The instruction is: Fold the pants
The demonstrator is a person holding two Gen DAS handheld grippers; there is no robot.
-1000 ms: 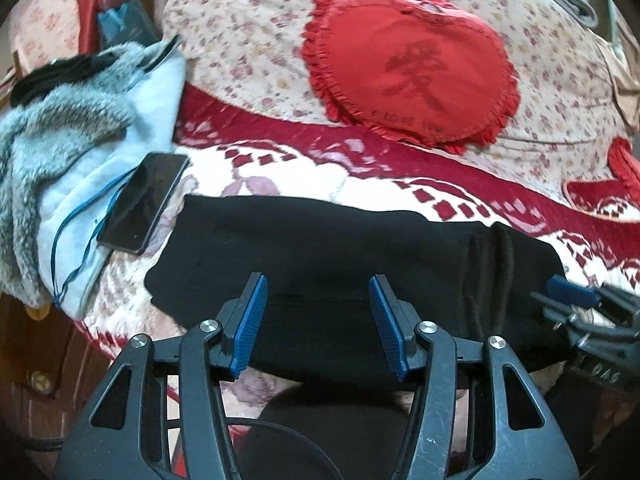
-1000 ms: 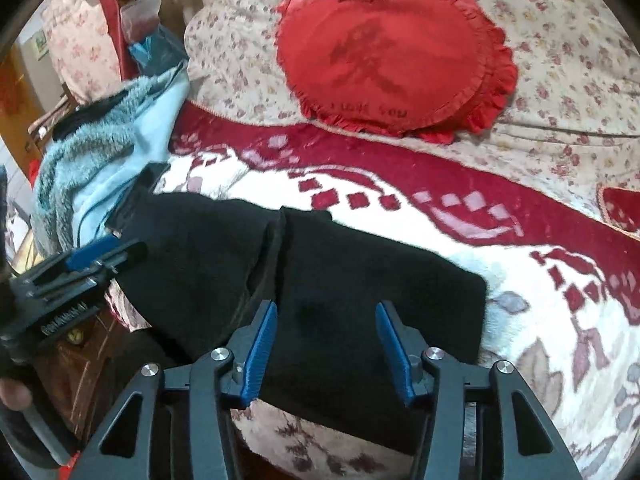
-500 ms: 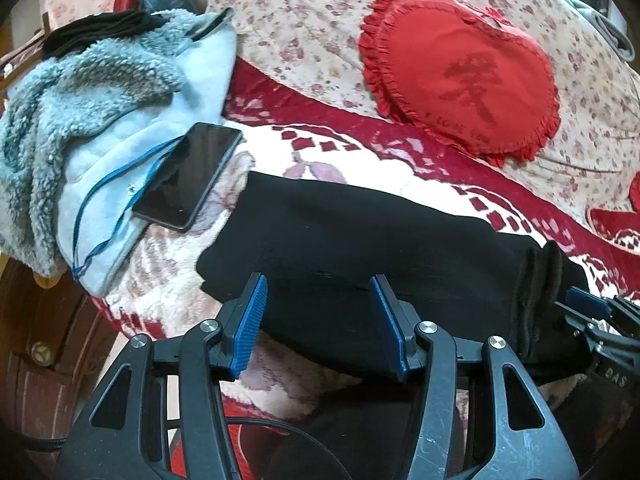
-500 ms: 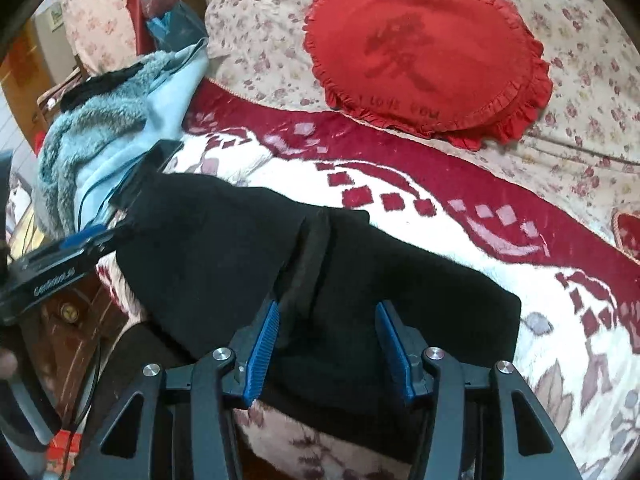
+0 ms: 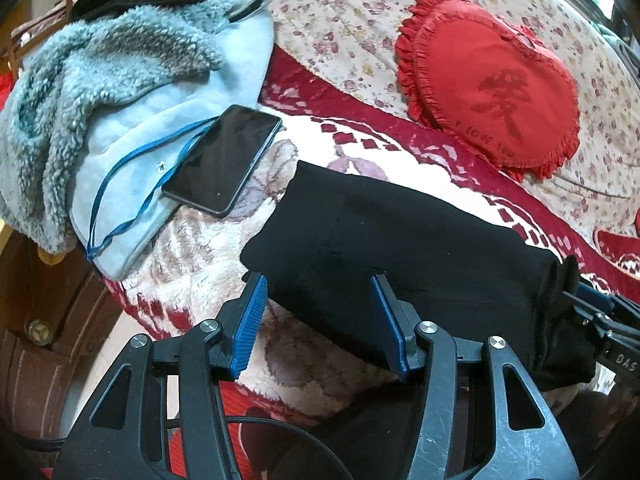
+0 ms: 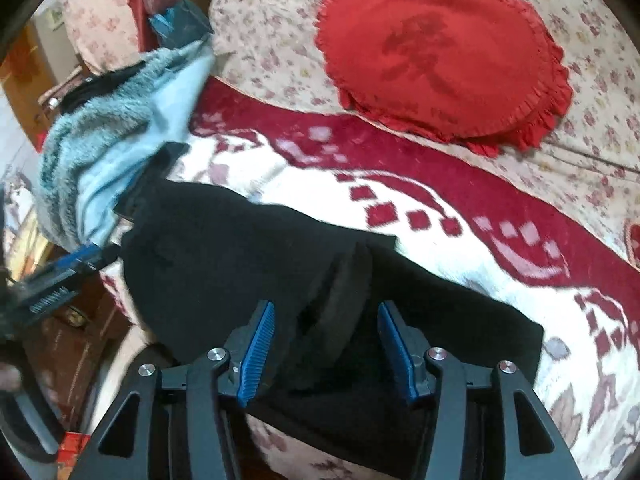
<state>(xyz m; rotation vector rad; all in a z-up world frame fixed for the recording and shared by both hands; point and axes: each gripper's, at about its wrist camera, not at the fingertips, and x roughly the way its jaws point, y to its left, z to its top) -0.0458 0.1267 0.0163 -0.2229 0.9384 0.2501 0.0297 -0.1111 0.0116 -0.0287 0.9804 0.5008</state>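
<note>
**Both hands slide along the black pants**

Since a moment ago the left gripper [image 5: 318, 322] has slid toward the pants' end by the phone, the right gripper [image 6: 326, 354] toward the thick fold, and both pairs of fingers have just opened a bit more. Beyond the fingers spreads the bed [image 5: 420, 152] with its red and white blanket. Black pants [image 5: 400, 252] lie folded across it, under both pairs of fingers. Fingers are spread and pinch nothing. A red heart pillow [image 5: 492, 88] sits far past them. A fluffy blue coat [image 5: 120, 92] is off to the left, with a phone [image 5: 224, 160] on it.

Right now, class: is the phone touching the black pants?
Apart. The left wrist view shows blanket between the phone and the black pants.
</note>
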